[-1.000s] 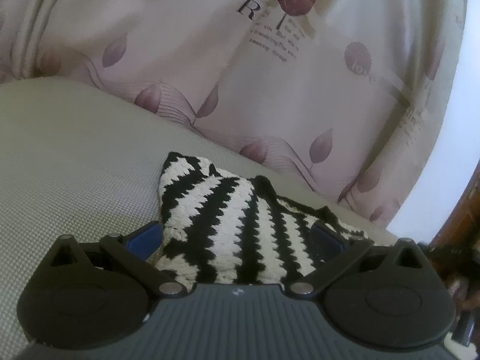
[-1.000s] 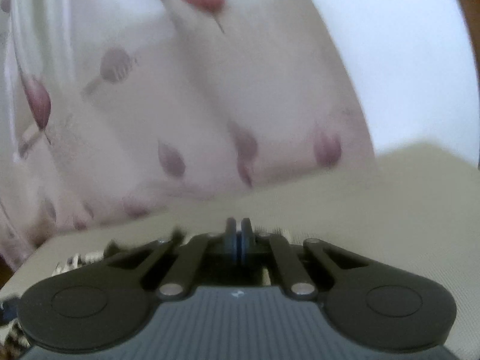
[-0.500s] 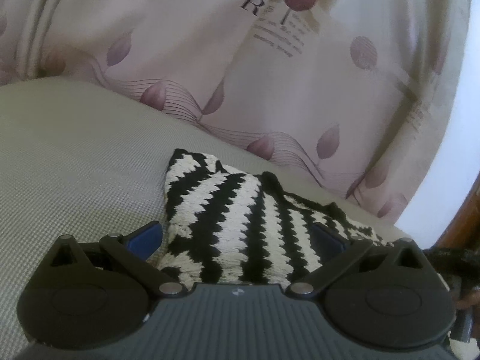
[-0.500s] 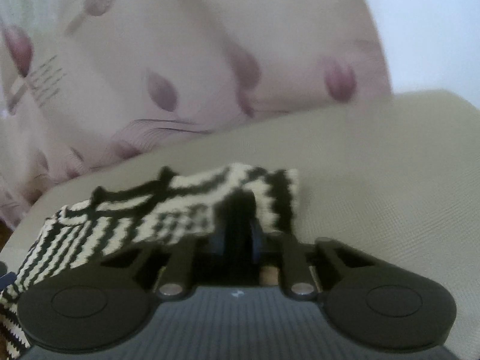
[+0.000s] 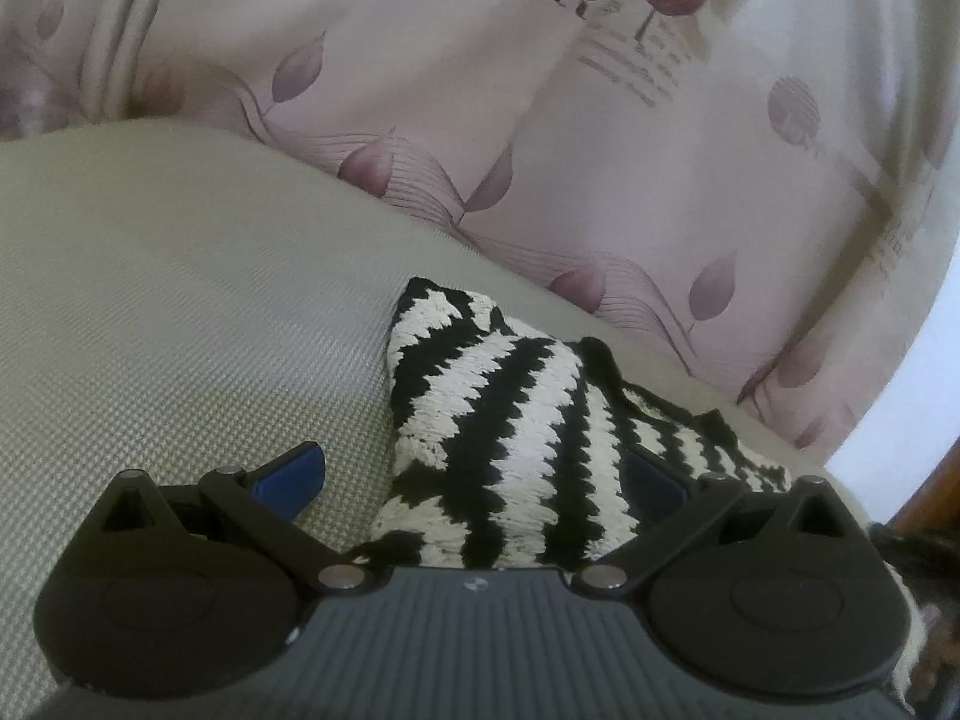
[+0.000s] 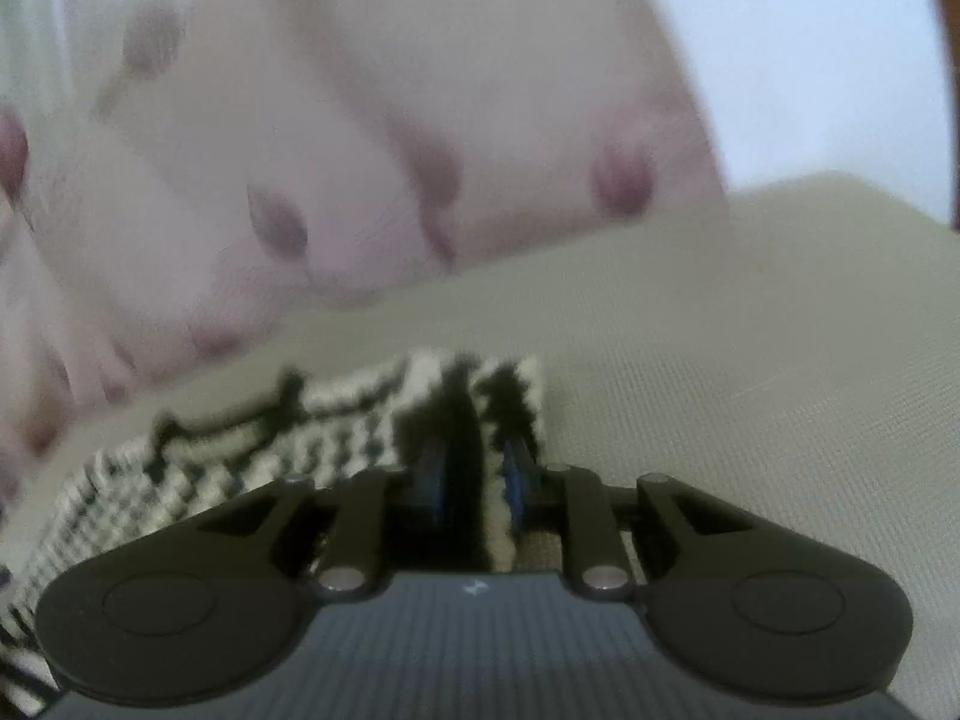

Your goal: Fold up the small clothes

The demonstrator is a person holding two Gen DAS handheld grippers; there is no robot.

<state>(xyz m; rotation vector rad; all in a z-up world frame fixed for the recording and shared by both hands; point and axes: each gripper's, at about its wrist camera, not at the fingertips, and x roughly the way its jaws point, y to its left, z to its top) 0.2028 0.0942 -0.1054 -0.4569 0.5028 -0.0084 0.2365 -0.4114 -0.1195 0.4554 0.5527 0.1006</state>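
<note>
On the beige mattress [image 5: 180, 312], the striped knit garment [image 5: 498, 420] lies partly folded, right gripper [image 6: 474, 474] opening around its edge, left gripper [image 5: 474, 480] spread wide, tidying left.

We look from both wrist cameras low and close over the grey-green surface [image 5: 180, 300], tilted slightly downward toward the leaf-print curtain [image 5: 600, 150]. Both views share the striped knit garment [image 5: 510, 420], seen from opposite ends, and that curtain
</note>
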